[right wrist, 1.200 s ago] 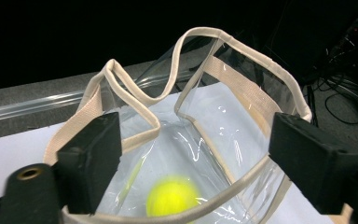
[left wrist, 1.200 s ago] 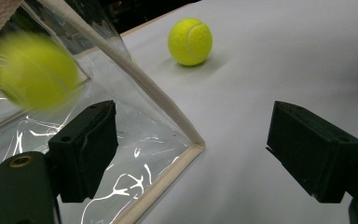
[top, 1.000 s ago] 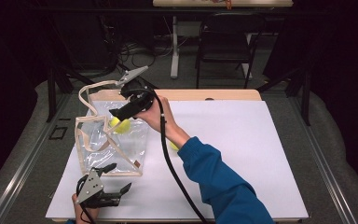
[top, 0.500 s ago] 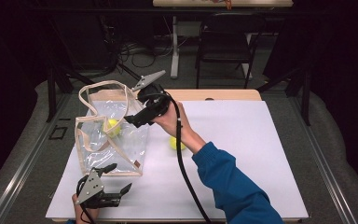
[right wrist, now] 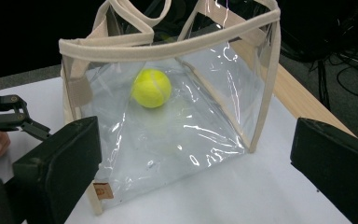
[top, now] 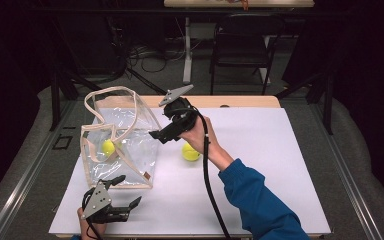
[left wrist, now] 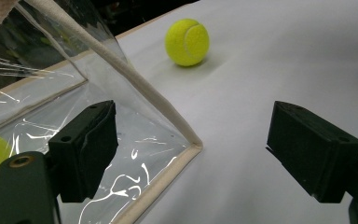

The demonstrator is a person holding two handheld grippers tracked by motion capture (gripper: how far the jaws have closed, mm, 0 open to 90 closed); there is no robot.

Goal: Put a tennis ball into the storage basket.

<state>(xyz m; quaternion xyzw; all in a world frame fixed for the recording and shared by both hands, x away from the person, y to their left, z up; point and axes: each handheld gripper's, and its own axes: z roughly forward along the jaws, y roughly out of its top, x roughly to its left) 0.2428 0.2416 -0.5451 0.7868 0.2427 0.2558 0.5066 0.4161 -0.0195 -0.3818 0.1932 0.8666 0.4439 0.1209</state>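
1. On the white table top (top: 280, 165) stands a clear plastic tote bag (top: 122, 145) with beige trim and looped handles, upright near the left edge.
2. Inside the bag lies one yellow tennis ball (top: 108, 147), resting on the bottom toward the far left side; the right gripper view shows it through the clear wall.
3. A second tennis ball (top: 190, 152) sits on the bare table just right of the bag, apart from it.
4. The right gripper (top: 161, 136) hangs above the table between the bag and the second ball, its jaws spread wide and empty, pointing at the bag.
5. The left gripper (top: 127, 192) sits low at the near edge, just in front of the bag's near corner, jaws wide apart with nothing between them.
6. One left jaw seems to sit close against the bag's clear wall, though contact is hard to judge.
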